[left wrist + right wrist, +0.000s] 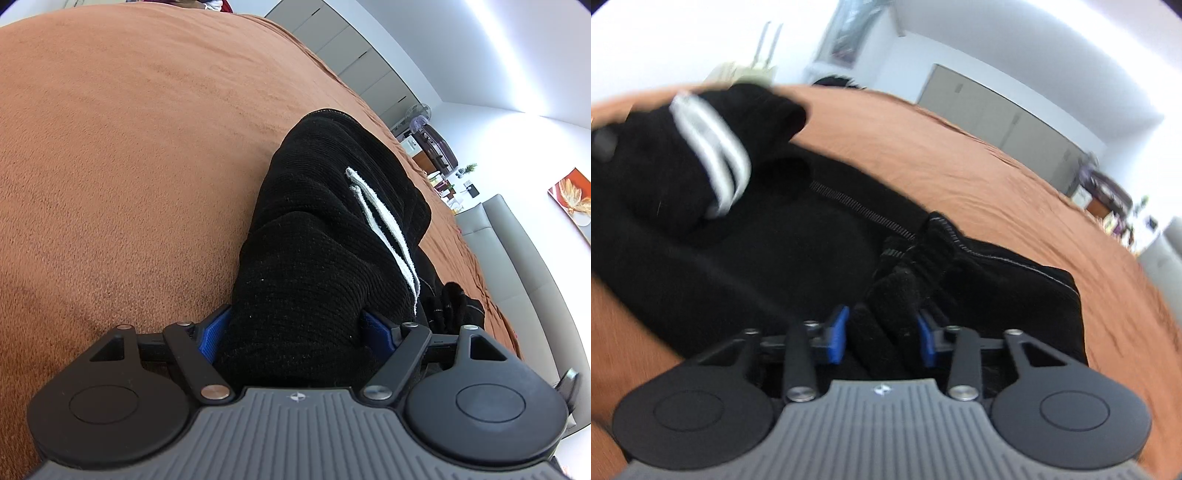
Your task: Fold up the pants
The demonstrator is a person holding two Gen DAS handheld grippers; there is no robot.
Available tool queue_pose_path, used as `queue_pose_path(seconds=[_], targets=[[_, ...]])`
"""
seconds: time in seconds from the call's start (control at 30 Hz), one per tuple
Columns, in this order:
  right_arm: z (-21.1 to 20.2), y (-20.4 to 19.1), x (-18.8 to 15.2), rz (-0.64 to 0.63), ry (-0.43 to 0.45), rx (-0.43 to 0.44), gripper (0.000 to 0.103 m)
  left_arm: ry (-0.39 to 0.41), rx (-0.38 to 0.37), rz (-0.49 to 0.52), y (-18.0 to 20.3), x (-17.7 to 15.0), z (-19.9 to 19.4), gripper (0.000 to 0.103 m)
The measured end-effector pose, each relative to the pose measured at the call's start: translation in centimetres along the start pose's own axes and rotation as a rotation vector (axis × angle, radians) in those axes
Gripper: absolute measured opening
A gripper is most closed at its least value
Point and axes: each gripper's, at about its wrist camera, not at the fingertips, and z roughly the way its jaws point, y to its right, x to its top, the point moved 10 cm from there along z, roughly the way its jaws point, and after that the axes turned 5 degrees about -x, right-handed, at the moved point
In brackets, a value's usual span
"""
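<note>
With the pants [325, 229] bunched near the bed's [129, 147] right edge, left gripper [295, 332] clamped wide on a thick fold and right gripper [882, 336] pinched on a bunch, lift both evenly to keep edges aligned.

Left hand-held gripper [293, 328] wide (right [882, 334] narrower).
</note>
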Motion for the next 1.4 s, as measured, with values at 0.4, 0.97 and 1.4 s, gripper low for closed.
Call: queue_pose_path(seconds=[0.4,0.97,1.4], targets=[[-2.4,-0.7,8.5,0.163,0.187,0.048,0.027,0.001,0.005,-0.001,-0.1,0.1,0.0,0.09],[1.4,-2.0,5.6,0.303,0.069,0.183,0.023,-0.001,0.016,-0.001,0.0,0.0,0.2,0.091],[0.4,-0.6,3.0,0.576,0.035,0.274,0.032,0.107,0.181,0.109,2.9,3.0,-3.7,0.087]])
